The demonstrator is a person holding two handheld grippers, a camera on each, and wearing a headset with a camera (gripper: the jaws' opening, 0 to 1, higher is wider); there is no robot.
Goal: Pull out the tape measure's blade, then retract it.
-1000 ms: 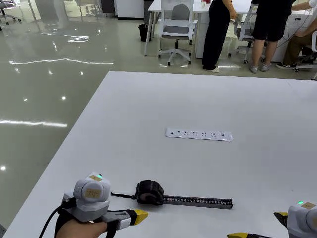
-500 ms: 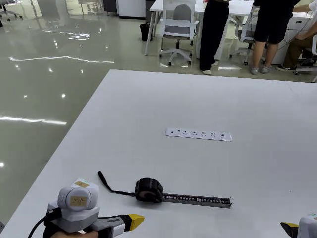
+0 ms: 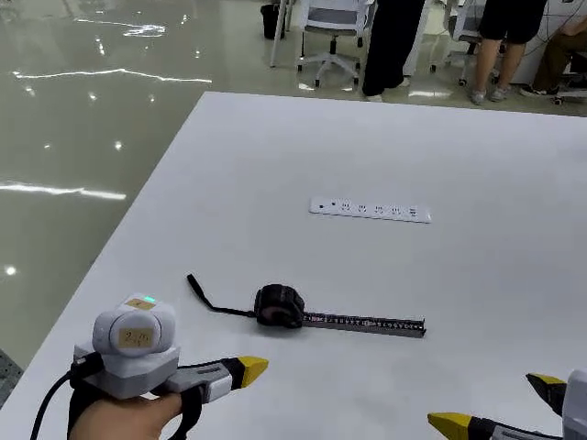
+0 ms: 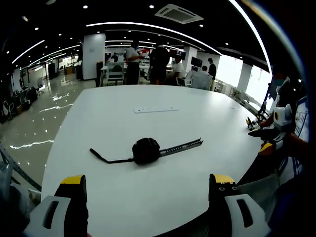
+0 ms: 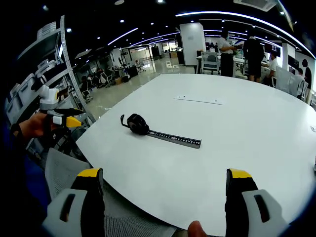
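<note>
A black tape measure [image 3: 278, 306] lies on the white table [image 3: 477, 165], its blade [image 3: 365, 323] pulled out a short way to the right and its strap [image 3: 206, 298] trailing left. My left gripper [image 3: 249, 368] hovers near the front edge, short of the case, and is open. My right gripper [image 3: 500, 405] is at the front right, also open and holding nothing. In the left gripper view the tape measure [image 4: 146, 150] lies well ahead of my open left gripper [image 4: 148, 180]. In the right gripper view the case [image 5: 137, 123] and blade [image 5: 175, 139] lie beyond my open right gripper [image 5: 165, 174].
A white power strip [image 3: 370, 210] lies flat farther back on the table. Office chairs [image 3: 332, 32] and standing people [image 3: 390, 46] are beyond the far edge. The table's left edge [image 3: 119, 229] drops to a shiny floor.
The head camera has tilted down, shifting the scene up. Both grippers have drawn back from the tape measure, uncovering its strap. The tape measure and blade have not moved.
</note>
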